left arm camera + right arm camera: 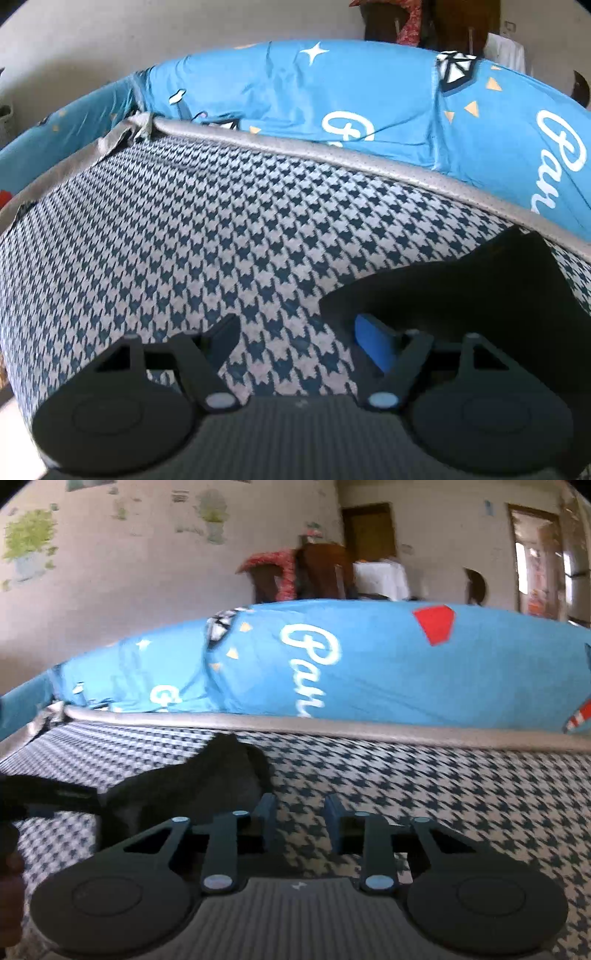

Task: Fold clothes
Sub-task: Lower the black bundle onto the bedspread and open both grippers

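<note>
A dark garment is seen lying on the houndstooth mattress — to the right of the left gripper, to the left of the right gripper. Both are held wide apart and empty; the garment lies between them, near each.

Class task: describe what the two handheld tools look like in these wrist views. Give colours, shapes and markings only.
Left tool: black angular linkage arms pinned with pale round rivets, two round black discs at the base, a ribbed grey body between them; one fingertip carries a bright blue pad. Right tool: the same black linkages, discs and ribbed grey body, with a small pale mark; its fingertips look dark blue.
</note>
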